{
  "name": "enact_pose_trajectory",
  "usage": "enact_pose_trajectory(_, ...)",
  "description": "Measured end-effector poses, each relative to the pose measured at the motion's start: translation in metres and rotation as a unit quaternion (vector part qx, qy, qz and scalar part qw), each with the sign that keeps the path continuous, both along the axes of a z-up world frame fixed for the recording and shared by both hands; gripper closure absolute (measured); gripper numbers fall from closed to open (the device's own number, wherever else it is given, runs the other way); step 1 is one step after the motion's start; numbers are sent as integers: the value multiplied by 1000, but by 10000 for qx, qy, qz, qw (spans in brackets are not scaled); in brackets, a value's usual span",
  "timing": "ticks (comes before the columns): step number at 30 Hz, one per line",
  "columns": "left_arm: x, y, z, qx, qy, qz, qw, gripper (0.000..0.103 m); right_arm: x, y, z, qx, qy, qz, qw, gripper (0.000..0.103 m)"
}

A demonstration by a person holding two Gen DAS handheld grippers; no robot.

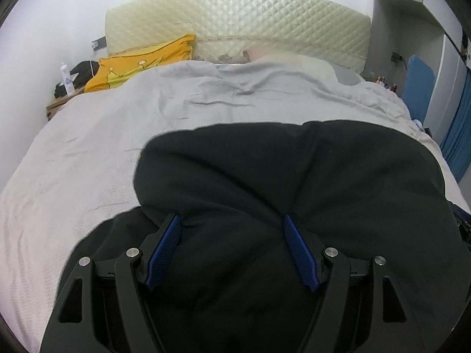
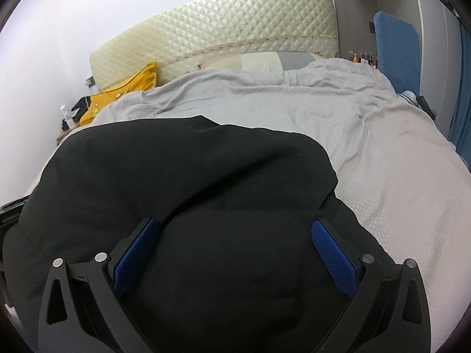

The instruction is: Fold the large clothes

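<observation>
A large black garment [image 1: 288,173] lies bunched on the near part of a grey-sheeted bed [image 1: 103,147]. It also shows in the right wrist view [image 2: 182,170]. My left gripper [image 1: 232,223] is open, its blue pads spread wide, with black cloth lying between and under the fingers. My right gripper [image 2: 235,229] is open too, pads wide apart over the garment's near right part. Neither gripper pinches the cloth. The garment's near edge is hidden under both grippers.
A quilted cream headboard [image 1: 235,17] stands at the far end. A yellow pillow [image 1: 138,61] lies far left beside a nightstand with a white bottle [image 1: 67,79]. Pale pillows [image 2: 265,60] sit at the head. A blue chair [image 2: 397,47] and curtain stand far right.
</observation>
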State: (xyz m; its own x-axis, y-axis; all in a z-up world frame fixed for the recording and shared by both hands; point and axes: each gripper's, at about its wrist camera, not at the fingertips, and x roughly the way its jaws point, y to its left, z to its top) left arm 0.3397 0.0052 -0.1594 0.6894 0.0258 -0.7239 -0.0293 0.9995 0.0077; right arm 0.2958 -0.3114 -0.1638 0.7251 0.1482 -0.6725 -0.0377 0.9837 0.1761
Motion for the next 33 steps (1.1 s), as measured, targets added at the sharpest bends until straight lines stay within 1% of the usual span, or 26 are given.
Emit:
enact_pose_trajectory(2,-7,-6,13,115,-99,-26,9999,31,-7,3,12,-118,-23,-14,9999,0)
enact_pose_trajectory(4,-20,-14,34,85,-236,-120,9996,31,-16,3,32,-43,-146,31,9999,0)
enact_pose_trajectory(7,-42,-23,69,88,-502,-193,9985,30,-38,4,77,31,-524,60,9986,0)
enact_pose_trajectory(8,-54,-26,87,57,-613,-207,9979,30,-49,5,96,64,-683,40,9976,0)
enact_pose_trajectory(9,-59,-28,98,17,-658,-216,9976,30,-59,4,114,116,-841,39,9964,0)
enact_pose_trajectory(11,-78,-29,131,-155,-830,-280,9960,30,-77,3,147,185,-1095,33,9938,0)
enact_pose_trajectory(16,-132,-41,206,-167,-1275,-407,9909,30,-130,11,228,74,-1602,83,9870,0)
enact_pose_trajectory(19,-169,-50,244,-185,-1512,-591,9866,30,-166,14,267,169,-1923,169,9810,0)
enact_pose_trajectory(21,-196,-58,264,-182,-1708,-796,9819,30,-190,18,288,123,-2146,212,9764,0)
enact_pose_trajectory(23,-223,-65,277,-191,-1825,-1010,9778,30,-215,24,303,-13,-2369,237,9712,0)
enact_pose_trajectory(25,-248,-71,285,-161,-1915,-1072,9755,30,-242,32,312,-199,-2588,254,9654,0)
enact_pose_trajectory(28,-282,-77,292,-231,-2006,-1107,9731,30,-275,40,317,-294,-2810,316,9587,0)
enact_pose_trajectory(30,-300,-78,295,-284,-2057,-1097,9720,30,-291,44,318,-282,-2892,351,9562,0)
enact_pose_trajectory(33,-326,-80,297,-262,-2160,-1044,9704,30,-311,46,315,-198,-2946,378,9547,0)
